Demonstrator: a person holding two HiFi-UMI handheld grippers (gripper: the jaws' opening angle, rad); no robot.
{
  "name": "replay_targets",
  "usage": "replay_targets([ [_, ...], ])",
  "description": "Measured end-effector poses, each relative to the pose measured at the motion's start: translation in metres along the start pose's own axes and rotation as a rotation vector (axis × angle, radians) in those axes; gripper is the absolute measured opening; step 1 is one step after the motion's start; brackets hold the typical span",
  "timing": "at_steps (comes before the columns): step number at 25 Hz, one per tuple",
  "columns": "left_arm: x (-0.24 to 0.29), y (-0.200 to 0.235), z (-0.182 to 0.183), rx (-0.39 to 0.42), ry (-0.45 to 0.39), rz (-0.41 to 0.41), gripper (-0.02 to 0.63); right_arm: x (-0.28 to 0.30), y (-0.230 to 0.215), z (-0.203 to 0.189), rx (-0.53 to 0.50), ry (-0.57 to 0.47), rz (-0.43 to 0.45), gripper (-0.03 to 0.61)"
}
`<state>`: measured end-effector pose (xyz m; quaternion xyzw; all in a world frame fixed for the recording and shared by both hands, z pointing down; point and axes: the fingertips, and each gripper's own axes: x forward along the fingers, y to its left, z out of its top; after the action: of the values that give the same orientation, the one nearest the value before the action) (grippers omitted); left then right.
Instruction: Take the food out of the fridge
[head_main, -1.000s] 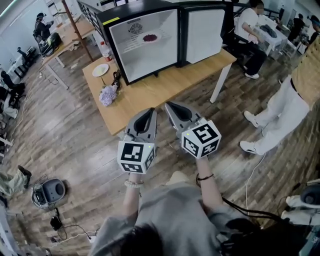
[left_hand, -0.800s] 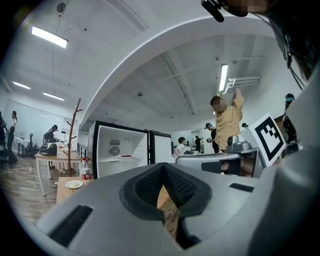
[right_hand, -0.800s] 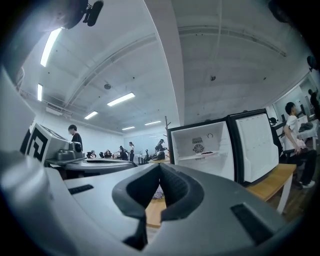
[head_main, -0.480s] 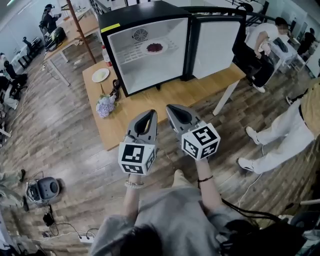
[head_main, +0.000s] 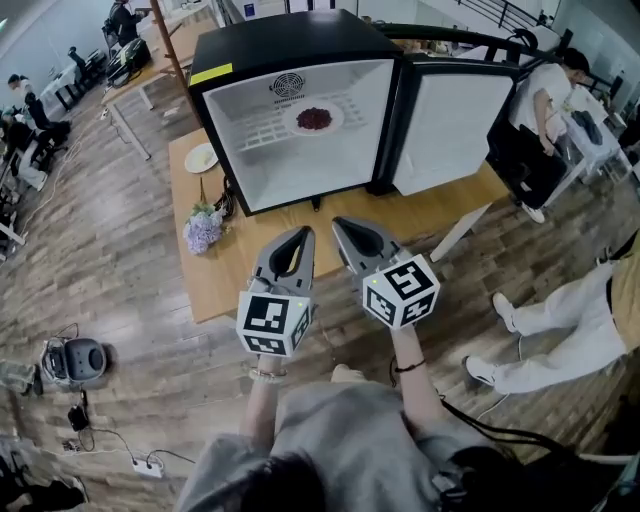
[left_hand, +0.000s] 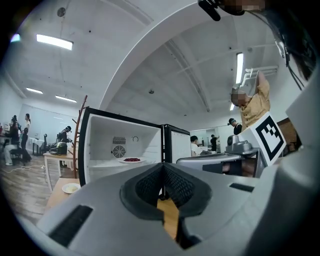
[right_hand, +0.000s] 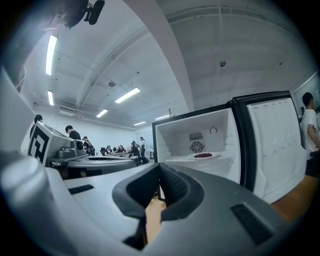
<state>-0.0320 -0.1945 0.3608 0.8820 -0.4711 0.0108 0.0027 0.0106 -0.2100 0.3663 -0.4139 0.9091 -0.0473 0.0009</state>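
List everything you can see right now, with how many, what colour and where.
fridge: one, black outside and white inside, on the table, door swung open to the right
plate of food: one, white plate with dark red food, on the wire shelf inside the fridge
small plate: one, pale, on the table left of the fridge
flowers: one bunch, pale purple, on the table's left edge
table: one, light wood, under the fridge
round machine: one, grey, on the floor at left
bystanders: several, at desks in the background and one in white trousers at right
left gripper: one, grey, jaws shut, empty
right gripper: one, grey, jaws shut, empty
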Motion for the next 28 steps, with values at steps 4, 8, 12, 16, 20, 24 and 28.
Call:
replay_targets([
  [4,0.017,0.007,-0.006,-0.066,0.007,0.010,0.008,0.012,-0.022,-0.005,0.020,0.004,0.024,0.008],
  [8,0.041,0.018,-0.003,-0.124,-0.002,0.013,0.008,0.026,-0.044,-0.002,0.028,0.003,0.039,0.008],
  [12,0.070,0.028,-0.002,-0.069,-0.003,0.041,0.008,0.042,-0.070,0.002,0.035,-0.005,0.041,0.008],
  [16,0.098,0.036,-0.007,-0.071,0.010,0.038,0.008,0.060,-0.093,0.001,0.041,0.002,0.042,0.008],
  [20,0.126,0.055,-0.008,-0.072,0.012,0.042,0.008,0.084,-0.118,0.000,0.062,0.010,0.031,0.008],
  [24,0.145,0.075,-0.008,-0.070,0.007,0.052,0.008,0.109,-0.136,-0.004,0.137,0.011,0.020,0.008],
  [28,0.163,0.086,-0.012,-0.071,0.004,0.040,0.008,0.129,-0.149,-0.008,0.250,0.006,0.007,0.008],
])
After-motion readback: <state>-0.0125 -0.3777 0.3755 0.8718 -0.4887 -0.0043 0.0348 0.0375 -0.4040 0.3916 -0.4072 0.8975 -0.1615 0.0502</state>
